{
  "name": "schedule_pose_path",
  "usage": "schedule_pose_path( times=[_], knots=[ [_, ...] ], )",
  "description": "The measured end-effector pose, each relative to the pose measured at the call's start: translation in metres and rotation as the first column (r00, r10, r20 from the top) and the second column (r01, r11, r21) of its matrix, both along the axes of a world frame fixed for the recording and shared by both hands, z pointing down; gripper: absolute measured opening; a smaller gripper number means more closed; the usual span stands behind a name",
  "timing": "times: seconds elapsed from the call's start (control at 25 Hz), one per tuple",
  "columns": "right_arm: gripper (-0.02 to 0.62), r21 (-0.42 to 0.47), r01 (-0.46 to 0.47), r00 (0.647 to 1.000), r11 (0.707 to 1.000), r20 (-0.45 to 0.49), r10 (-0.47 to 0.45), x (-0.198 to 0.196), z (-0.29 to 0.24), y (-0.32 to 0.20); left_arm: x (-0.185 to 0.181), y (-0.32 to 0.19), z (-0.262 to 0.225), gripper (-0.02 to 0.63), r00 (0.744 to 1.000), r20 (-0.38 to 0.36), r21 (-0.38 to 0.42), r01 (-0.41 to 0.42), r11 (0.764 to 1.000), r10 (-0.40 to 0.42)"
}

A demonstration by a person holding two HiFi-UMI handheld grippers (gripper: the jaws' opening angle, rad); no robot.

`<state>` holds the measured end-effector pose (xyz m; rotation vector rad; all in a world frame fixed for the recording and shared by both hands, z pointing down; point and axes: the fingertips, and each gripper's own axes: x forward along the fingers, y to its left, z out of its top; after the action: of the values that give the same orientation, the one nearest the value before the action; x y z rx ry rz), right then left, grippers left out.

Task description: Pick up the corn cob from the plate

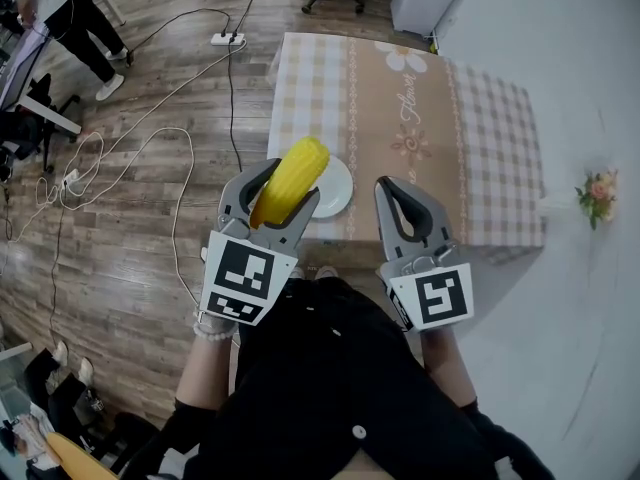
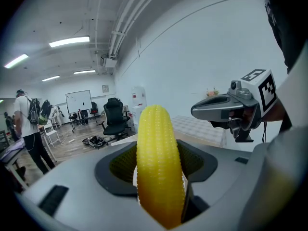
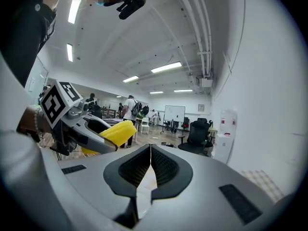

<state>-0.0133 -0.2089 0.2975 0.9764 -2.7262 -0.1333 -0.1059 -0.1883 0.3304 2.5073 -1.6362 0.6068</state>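
Observation:
A yellow corn cob [image 1: 289,180] is clamped between the jaws of my left gripper [image 1: 272,194], held up in the air above the near edge of the table. In the left gripper view the corn cob [image 2: 158,165] fills the gap between the jaws and stands upright. The white plate [image 1: 335,190] lies on the table just beyond it, and it is bare. My right gripper [image 1: 392,200] is raised beside the left one, jaws shut with nothing between them. From the right gripper view the corn cob [image 3: 115,131] shows at the left.
The table [image 1: 410,128] has a brown and checked cloth and stands against a white wall. A small flower bunch [image 1: 596,196] sits at the right. Cables and a power strip [image 1: 226,39] lie on the wooden floor at left. A person [image 1: 70,18] stands at far left.

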Motion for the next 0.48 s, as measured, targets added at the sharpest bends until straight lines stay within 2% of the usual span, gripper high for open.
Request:
schedule_pose_path(
  times=[0.48],
  knots=[
    [0.041, -0.002, 0.0, 1.0, 1.0, -0.008, 0.0, 0.0028, 0.0, 0.0015, 0.002, 0.0007, -0.0078, 0.261, 1.0, 0.007, 0.016, -0.005, 1.0, 0.005]
  ],
)
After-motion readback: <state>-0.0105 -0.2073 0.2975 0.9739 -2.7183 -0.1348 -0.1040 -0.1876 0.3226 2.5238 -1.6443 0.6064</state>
